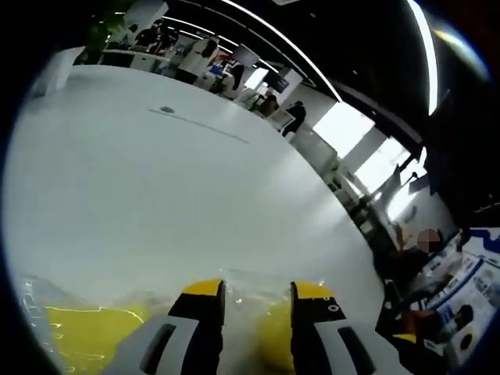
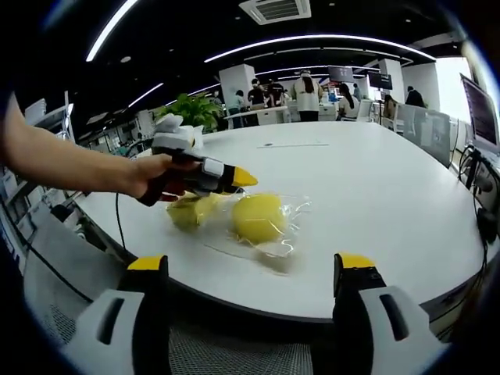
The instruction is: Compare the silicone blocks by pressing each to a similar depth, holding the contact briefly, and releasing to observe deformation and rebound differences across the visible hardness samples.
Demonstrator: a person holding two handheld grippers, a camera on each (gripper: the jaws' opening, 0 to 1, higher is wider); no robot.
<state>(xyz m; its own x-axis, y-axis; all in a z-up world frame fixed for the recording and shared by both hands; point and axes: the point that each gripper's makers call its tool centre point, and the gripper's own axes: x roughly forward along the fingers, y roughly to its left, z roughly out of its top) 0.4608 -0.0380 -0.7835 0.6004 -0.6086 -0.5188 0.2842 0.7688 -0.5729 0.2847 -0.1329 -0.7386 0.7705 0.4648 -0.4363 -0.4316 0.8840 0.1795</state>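
- big white desk [image 2: 375, 195] sits in an office room with people far behind.
- two yellow blocks [image 2: 258, 216] lie on it in a clear bag [image 2: 281, 234].
- left claw [image 2: 238, 178], held by a hand [image 2: 152, 176], is low over the bag, jaws a bit apart.
- right claw [image 2: 254, 273] is wide open, back from the desk edge.
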